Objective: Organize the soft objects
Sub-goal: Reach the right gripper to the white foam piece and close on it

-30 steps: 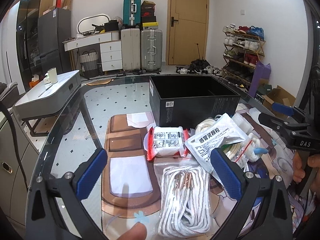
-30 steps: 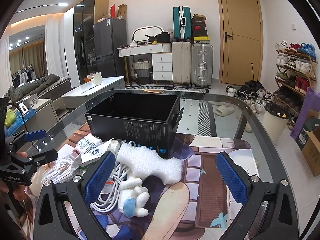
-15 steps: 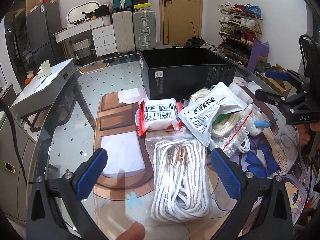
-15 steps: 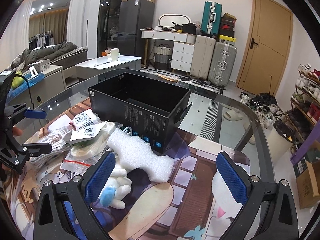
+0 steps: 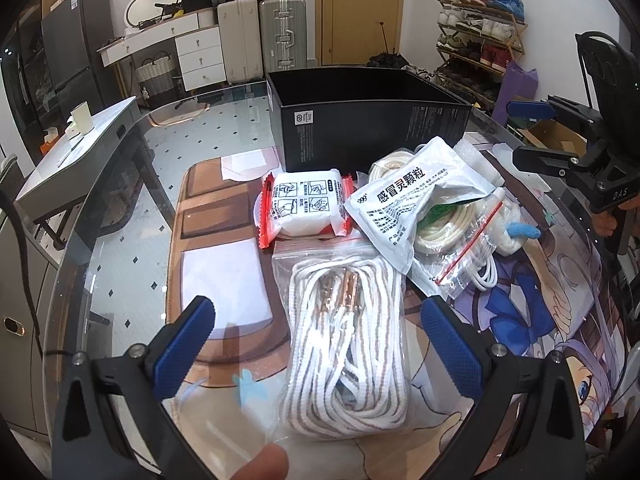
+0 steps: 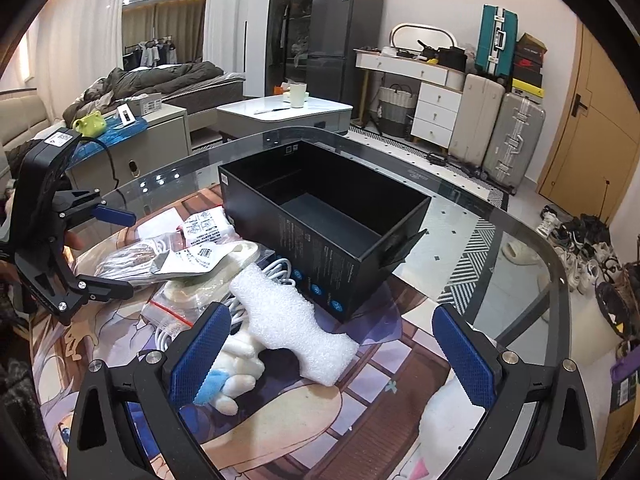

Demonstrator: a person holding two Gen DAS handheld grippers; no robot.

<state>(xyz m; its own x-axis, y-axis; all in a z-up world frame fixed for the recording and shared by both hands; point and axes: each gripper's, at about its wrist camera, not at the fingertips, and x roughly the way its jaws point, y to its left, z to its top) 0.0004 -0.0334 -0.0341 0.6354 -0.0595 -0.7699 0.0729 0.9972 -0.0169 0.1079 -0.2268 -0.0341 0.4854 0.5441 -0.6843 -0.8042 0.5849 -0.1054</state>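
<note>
The round glass table (image 5: 120, 184) with its printed cartoon mat carries everything, and the open black cardboard box (image 6: 324, 216) sits toward twelve o'clock of the pile, its inside bare, so I'd judge the sorting has hardly begun and every soft item is yet to go in. Nearest the left gripper (image 5: 320, 344) lies the clear zip bag of white braided rope (image 5: 348, 344), right between its widely parted blue pads and untouched. Beyond it at twelve o'clock sits the red-edged white tissue pack (image 5: 306, 210), and at one o'clock the silver-white medicine sachet (image 5: 408, 208) rests over a second zip bag of cream cord (image 5: 444, 228). The white foam block (image 6: 288, 320) leans against the box wall, just ahead of the right gripper (image 6: 332, 348), which is also spread wide and holds nothing. The small white plush toy with a blue tip (image 6: 232, 372) lies at its nine o'clock.
</note>
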